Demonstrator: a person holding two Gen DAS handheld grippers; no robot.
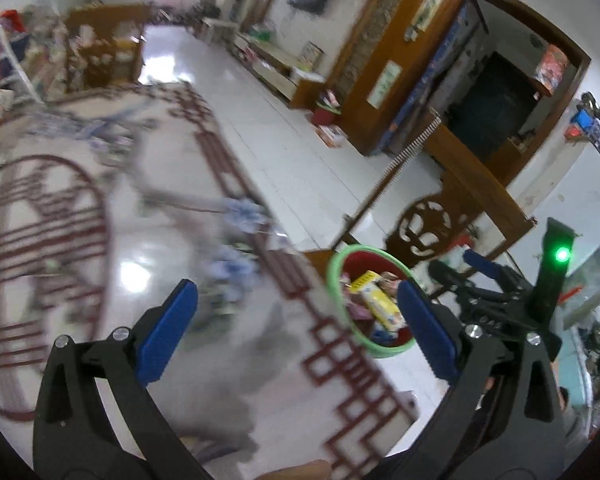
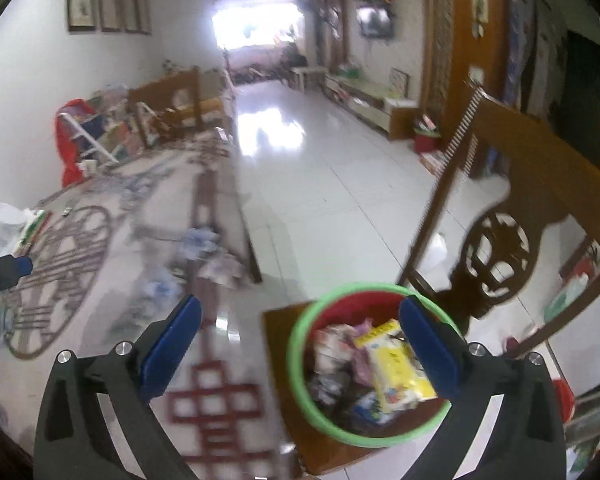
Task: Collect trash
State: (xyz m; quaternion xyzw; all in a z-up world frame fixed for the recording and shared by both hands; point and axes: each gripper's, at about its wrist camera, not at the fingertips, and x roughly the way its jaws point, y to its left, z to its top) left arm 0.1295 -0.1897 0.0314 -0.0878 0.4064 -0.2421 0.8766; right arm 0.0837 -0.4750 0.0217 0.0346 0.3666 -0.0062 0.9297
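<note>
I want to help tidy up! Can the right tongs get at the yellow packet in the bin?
Probably yes: the right tongs are open and empty, and the yellow plastic packet lies on top in the uncovered green-rimmed red bin.

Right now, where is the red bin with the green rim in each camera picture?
Left wrist view: the red bin sits at lower right of centre, partly hidden behind the left gripper's right finger.
Right wrist view: it sits low, right of centre, on a wooden seat, under the right gripper's right finger.
Shared landmark: the carved wooden chair back, just beyond the bin.
</note>
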